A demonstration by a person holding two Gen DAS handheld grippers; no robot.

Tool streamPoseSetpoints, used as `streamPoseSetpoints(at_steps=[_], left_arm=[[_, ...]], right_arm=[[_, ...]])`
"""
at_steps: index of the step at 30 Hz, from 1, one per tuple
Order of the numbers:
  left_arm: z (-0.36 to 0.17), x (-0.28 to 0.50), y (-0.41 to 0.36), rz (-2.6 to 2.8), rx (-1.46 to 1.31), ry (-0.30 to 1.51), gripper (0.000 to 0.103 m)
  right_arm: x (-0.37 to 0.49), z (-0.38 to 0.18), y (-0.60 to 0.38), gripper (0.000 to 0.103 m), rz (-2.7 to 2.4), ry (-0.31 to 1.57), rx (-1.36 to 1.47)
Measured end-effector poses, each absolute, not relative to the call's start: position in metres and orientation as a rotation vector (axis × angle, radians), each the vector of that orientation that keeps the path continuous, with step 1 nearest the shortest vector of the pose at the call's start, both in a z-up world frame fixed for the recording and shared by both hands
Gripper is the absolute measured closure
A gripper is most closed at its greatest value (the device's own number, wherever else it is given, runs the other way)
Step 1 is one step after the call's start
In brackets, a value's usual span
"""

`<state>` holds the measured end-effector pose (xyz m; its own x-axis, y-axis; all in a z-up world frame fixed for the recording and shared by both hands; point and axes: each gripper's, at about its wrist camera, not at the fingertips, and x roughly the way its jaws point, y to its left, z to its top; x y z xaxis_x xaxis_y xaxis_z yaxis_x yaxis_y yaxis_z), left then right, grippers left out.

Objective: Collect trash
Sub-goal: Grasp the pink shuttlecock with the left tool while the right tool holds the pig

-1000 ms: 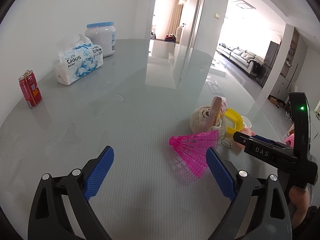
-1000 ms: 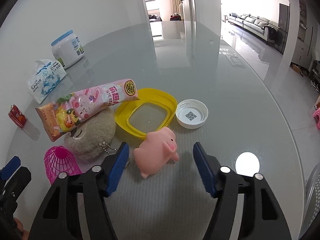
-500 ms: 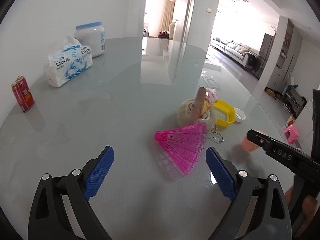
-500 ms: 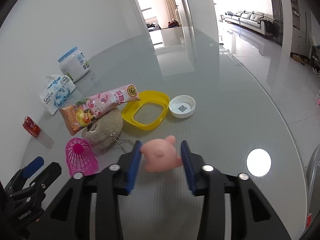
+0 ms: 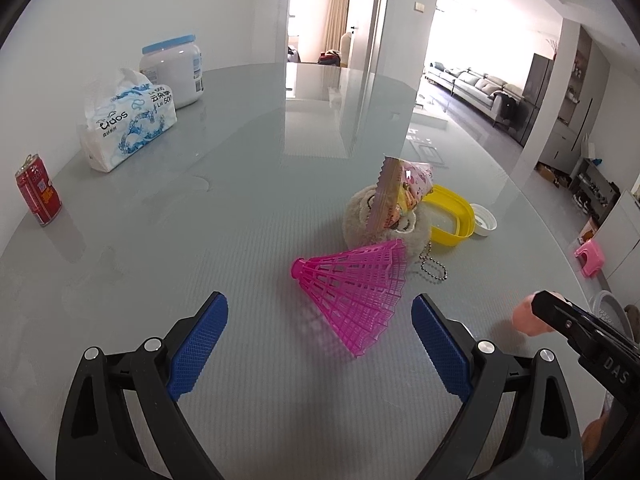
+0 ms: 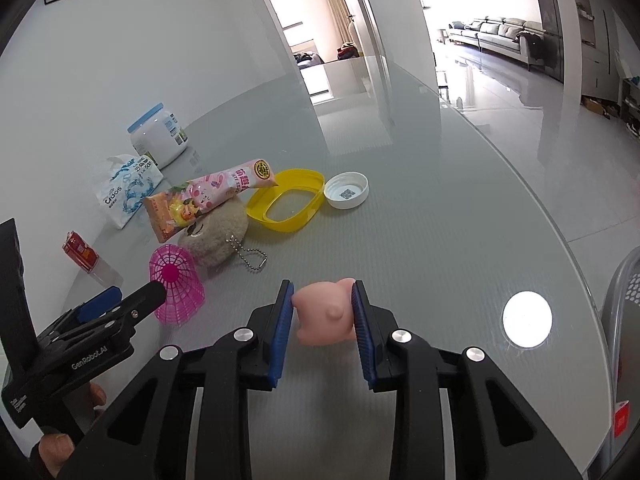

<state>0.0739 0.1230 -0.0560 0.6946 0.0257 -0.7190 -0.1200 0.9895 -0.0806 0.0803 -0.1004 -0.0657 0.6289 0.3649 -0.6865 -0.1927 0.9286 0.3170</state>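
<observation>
My right gripper (image 6: pixel 323 300) is shut on a pink rubber pig (image 6: pixel 326 312) and holds it above the glass table (image 6: pixel 440 216); the pig also shows in the left wrist view (image 5: pixel 528 318). My left gripper (image 5: pixel 320 328) is open and empty, just short of a pink shuttlecock (image 5: pixel 356 280) lying on its side. Behind it sit a beige plush keychain (image 5: pixel 368 220), a pink snack wrapper (image 5: pixel 400 192), a yellow lid (image 5: pixel 452 216) and a white cap (image 5: pixel 484 224). The same pile shows in the right wrist view: shuttlecock (image 6: pixel 176 284), plush (image 6: pixel 216 232), wrapper (image 6: pixel 208 200), yellow lid (image 6: pixel 288 200), cap (image 6: pixel 346 190).
A red can (image 5: pixel 38 190), a tissue pack (image 5: pixel 126 120) and a white jar (image 5: pixel 174 70) stand along the table's left side. A grey mesh basket (image 6: pixel 624 320) sits beyond the table's right edge. A pink stool (image 5: pixel 590 256) is on the floor.
My right gripper closed on the pink pig and lifted it off the table, pulling back toward the near edge. My left gripper drew back from the shuttlecock, still open.
</observation>
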Motion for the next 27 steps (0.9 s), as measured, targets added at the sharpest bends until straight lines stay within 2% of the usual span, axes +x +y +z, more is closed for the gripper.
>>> streamPoseSetpoints(at_steps=[7,10,13,16,18,20,24,27], left_arm=[[-0.06,0.084,0.124,0.13,-0.113,0.818,0.012],[-0.06,0.086,0.124,0.157,-0.106,0.815,0.019],[-0.062,0.091,0.124,0.166,-0.102,0.819,0.029],[-0.066,0.096,0.125,0.155,-0.108,0.834,0.051],[-0.069,0.097,0.127,0.143,-0.119,0.845,0.073],[-0.069,0.096,0.129,0.128,-0.128,0.845,0.088],[-0.064,0.086,0.129,0.113,-0.129,0.819,0.097],[-0.055,0.075,0.125,0.101,-0.119,0.789,0.098]], right_arm=[[0.071,-0.058,-0.104,0.074,0.334,0.814,0.241],[0.069,-0.056,-0.107,0.074,0.336,0.808,0.244],[0.066,-0.055,-0.108,0.074,0.339,0.808,0.245],[0.064,-0.055,-0.109,0.074,0.342,0.81,0.249],[0.061,-0.055,-0.109,0.074,0.342,0.809,0.252],[0.058,-0.053,-0.112,0.074,0.341,0.803,0.251],[0.052,-0.049,-0.115,0.074,0.333,0.792,0.254],[0.045,-0.046,-0.121,0.074,0.323,0.786,0.259]])
